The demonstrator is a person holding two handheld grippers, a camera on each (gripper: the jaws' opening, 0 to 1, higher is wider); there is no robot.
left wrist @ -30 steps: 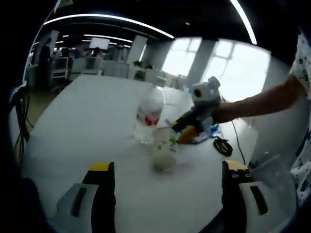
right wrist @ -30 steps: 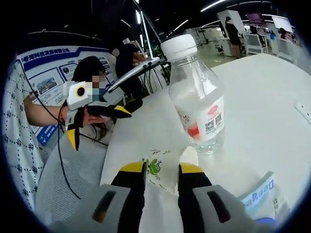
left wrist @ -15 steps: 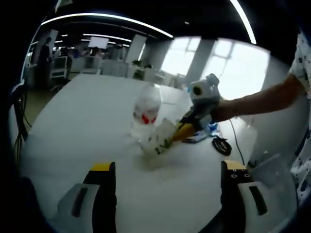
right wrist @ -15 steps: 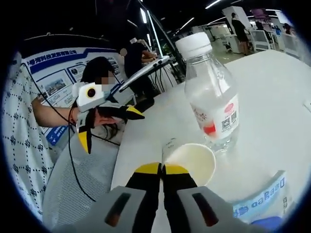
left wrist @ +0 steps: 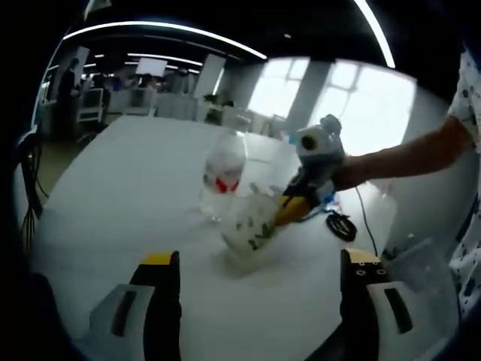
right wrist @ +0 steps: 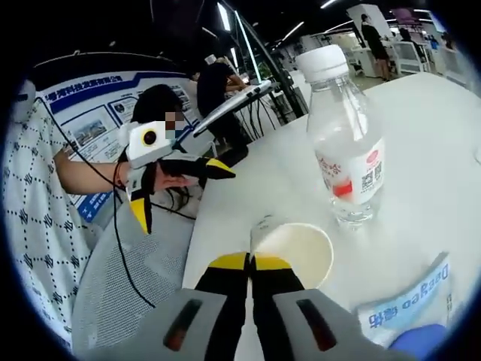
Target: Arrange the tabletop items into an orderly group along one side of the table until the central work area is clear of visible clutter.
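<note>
On the white desk [left wrist: 113, 203] stands a clear plastic water bottle with a white cap and a red-and-white label [right wrist: 347, 154], upright; take it as the landmark. Just beside it, on the near side in the right gripper view, a white paper cup with a green leaf print [right wrist: 293, 252] is held tilted, its open mouth toward that camera. The right hand-held gripper [right wrist: 251, 262] has its yellow-tipped jaws pressed narrowly together on the cup's rim, pinching the wall. In the left gripper view the same cup [left wrist: 252, 223] leans off the desk next to the bottle [left wrist: 222, 177], with the right hand-held gripper [left wrist: 291, 208] reaching in from a bare forearm. The left hand-held gripper [left wrist: 255, 259] has its jaws spread wide, holding nothing, well short of the bottle. A blue-and-white printed packet [right wrist: 402, 308] lies flat on the desk near the bottle's base.
</note>
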